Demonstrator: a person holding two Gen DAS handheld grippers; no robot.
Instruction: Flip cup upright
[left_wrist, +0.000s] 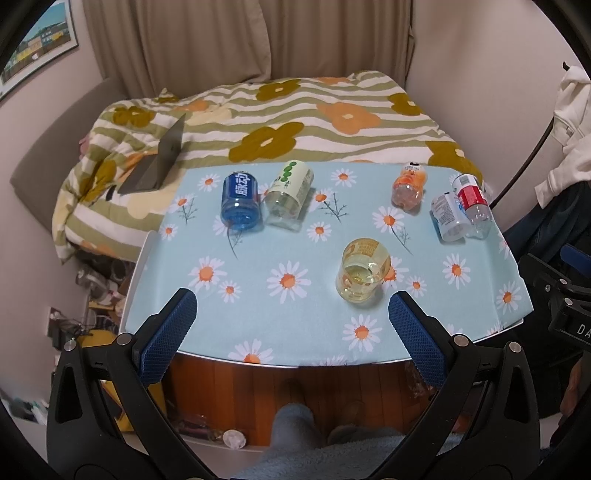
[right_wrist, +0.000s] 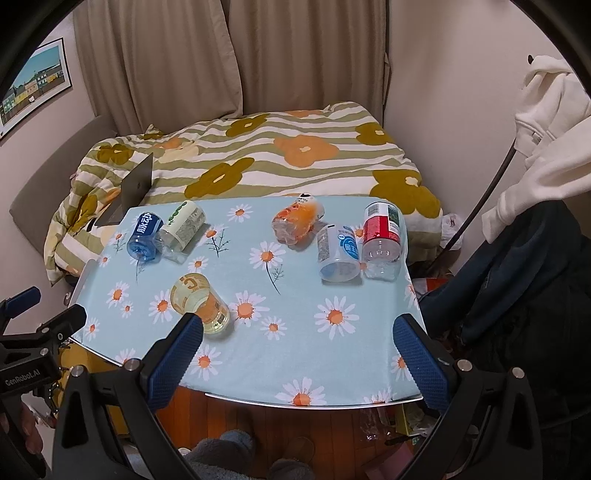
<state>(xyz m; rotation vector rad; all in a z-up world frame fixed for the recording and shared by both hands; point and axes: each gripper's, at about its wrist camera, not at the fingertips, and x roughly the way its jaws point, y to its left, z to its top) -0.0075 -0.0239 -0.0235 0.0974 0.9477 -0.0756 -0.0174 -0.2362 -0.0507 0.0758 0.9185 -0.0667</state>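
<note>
- The bed (left_wrist: 295, 110), under a striped floral quilt, lay beyond the far edge of the bench, well ahead of both tools; a dark laptop (left_wrist: 162, 158) stood half open on it, ahead and to the left.
- The bench (left_wrist: 258, 317), covered by a light blue daisy cloth, sat directly ahead of and below both tools.
- The left tool (left_wrist: 291, 314) was released, its blue pads spread wide over the near edge of the bench and grasping nothing.
- The right tool (right_wrist: 297, 338) was likewise released, pads wide apart over the near edge, grasping nothing.
- The red bottle (right_wrist: 382, 240) and the white bottle (right_wrist: 338, 254) lay on their sides, touching, ahead and to the right of both tools.
- The blue bottle (left_wrist: 240, 203) and the green bottle (left_wrist: 290, 195) lay side by side, touching, ahead and to the left.
- The orange bottle (left_wrist: 408, 188) lay on its side, ahead, between the two pairs.
- The cup (left_wrist: 364, 271), clear yellowish plastic, lay tipped on the bench, not upright. It was just ahead of the left tool, nearer its right finger. In the right wrist view it lay just beyond the right tool's left finger (right_wrist: 177, 362); contact could not be determined.
</note>
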